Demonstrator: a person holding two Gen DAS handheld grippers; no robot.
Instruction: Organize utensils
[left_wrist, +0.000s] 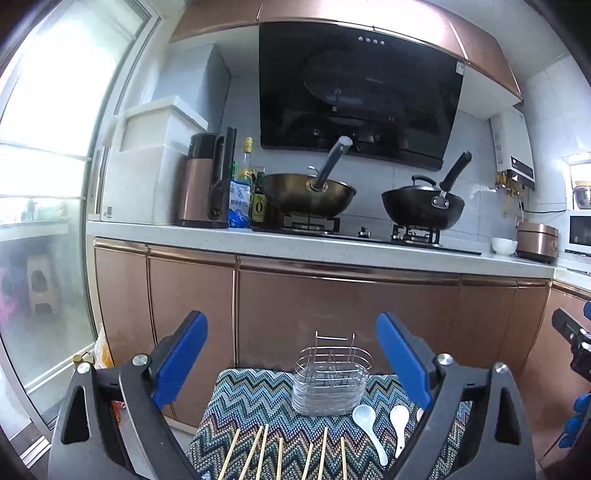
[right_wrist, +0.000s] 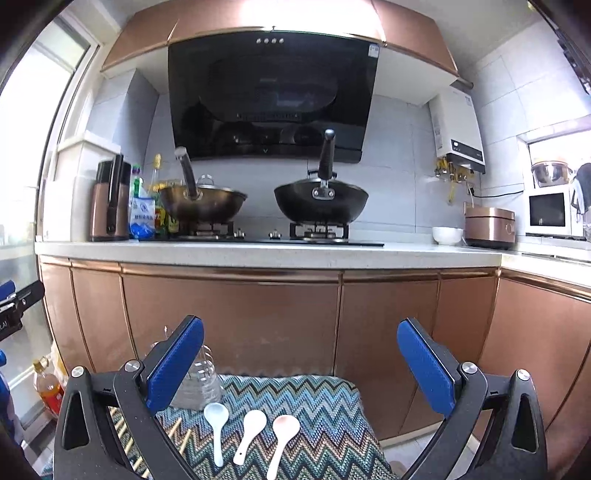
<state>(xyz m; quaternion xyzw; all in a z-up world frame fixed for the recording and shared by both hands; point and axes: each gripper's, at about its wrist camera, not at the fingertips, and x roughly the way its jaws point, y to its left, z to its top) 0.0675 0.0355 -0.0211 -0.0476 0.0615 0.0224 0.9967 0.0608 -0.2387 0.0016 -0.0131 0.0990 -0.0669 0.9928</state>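
Observation:
A wire utensil holder (left_wrist: 330, 376) stands empty at the far edge of a zigzag-patterned cloth (left_wrist: 258, 402). Several wooden chopsticks (left_wrist: 258, 454) lie side by side in front of it, with white spoons (left_wrist: 367, 428) to their right. My left gripper (left_wrist: 291, 332) hovers open above the cloth, holding nothing. In the right wrist view, three spoons (right_wrist: 251, 432) lie in a row on the cloth (right_wrist: 325, 413). The holder (right_wrist: 197, 384) is half hidden behind my left finger. My right gripper (right_wrist: 301, 332) is open and empty above them.
Copper cabinet doors (left_wrist: 332, 306) rise right behind the cloth, under a white counter (right_wrist: 258, 254) with two woks (right_wrist: 321, 201) on a stove. An oil bottle (right_wrist: 46, 384) stands on the floor at the left by a glass door (left_wrist: 44, 221).

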